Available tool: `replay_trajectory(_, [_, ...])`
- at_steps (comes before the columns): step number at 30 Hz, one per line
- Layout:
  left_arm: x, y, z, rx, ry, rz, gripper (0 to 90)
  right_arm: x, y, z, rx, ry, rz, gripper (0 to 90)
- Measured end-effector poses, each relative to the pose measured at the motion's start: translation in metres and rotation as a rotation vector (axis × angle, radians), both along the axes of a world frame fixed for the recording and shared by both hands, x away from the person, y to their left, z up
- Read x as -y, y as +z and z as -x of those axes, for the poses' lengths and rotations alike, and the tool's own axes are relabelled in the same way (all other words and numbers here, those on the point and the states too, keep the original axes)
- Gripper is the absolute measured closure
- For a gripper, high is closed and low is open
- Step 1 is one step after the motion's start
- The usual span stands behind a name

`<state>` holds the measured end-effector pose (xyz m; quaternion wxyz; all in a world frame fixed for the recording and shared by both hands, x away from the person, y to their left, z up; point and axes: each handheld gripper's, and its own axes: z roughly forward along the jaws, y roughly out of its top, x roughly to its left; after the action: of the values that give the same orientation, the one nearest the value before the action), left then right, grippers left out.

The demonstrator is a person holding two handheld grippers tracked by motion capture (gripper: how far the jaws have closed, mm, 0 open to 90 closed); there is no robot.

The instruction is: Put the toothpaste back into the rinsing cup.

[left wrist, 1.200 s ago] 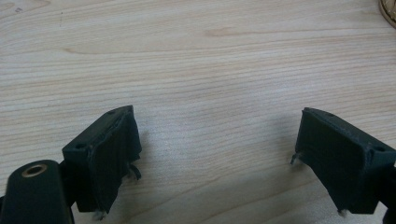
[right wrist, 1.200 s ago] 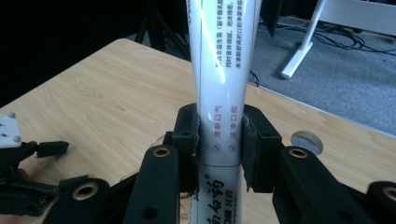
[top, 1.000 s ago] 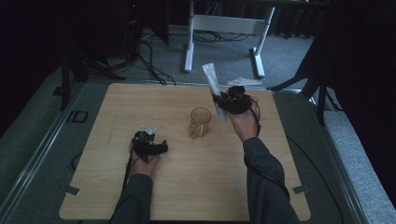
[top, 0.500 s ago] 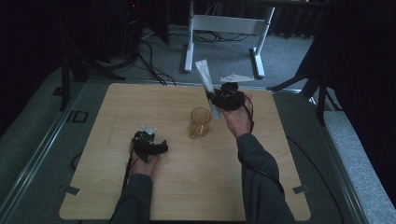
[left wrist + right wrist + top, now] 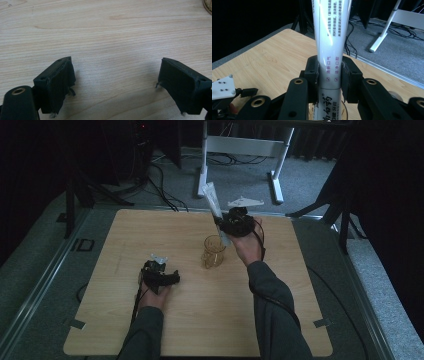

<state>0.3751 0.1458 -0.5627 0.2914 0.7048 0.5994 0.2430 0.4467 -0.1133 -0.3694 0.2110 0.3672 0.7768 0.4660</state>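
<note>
A long white toothpaste tube (image 5: pixel 212 201) with printed lettering (image 5: pixel 333 37) stands nearly upright, tilted to the left at its top. My right gripper (image 5: pixel 220 223) is shut on its lower part, with the black pads (image 5: pixel 313 72) pressing both sides. The tube's lower end hangs at the mouth of a clear glass mug (image 5: pixel 213 253) standing mid-table. My left gripper (image 5: pixel 173 279) rests on the wooden table (image 5: pixel 125 240) left of the mug. Its jaws stand open (image 5: pixel 116 82) with bare wood between them. The mug's base (image 5: pixel 208 5) shows at the top right corner of the left gripper view.
The wooden table top ends near a grey carpeted floor with a white desk frame (image 5: pixel 240 147) and cables behind. Dark stands and curtains flank both sides. Tape tabs (image 5: pixel 321 323) mark the table's front corners.
My right hand has carried the tube a little to the left, bringing its lower end over the mug. The left gripper has stayed where it was.
</note>
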Motion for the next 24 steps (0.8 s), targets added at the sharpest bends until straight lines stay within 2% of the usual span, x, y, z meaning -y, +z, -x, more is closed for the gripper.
replay_trajectory(7, [0.000, 0.000, 0.000, 0.000, 0.000, 0.000, 12.5, -0.008, -0.005, -0.003, -0.006, 0.007, 0.009, 70.3])
replay_trajectory(11, [0.000, 0.000, 0.000, 0.000, 0.000, 0.000, 12.6, -0.010, -0.008, -0.006, -0.015, 0.005, -0.005, 70.0])
replay_trajectory(24, [0.000, 0.000, 0.000, 0.001, 0.000, 0.000, 12.6, -0.018, -0.019, -0.014, -0.023, -0.007, 0.028, 69.8])
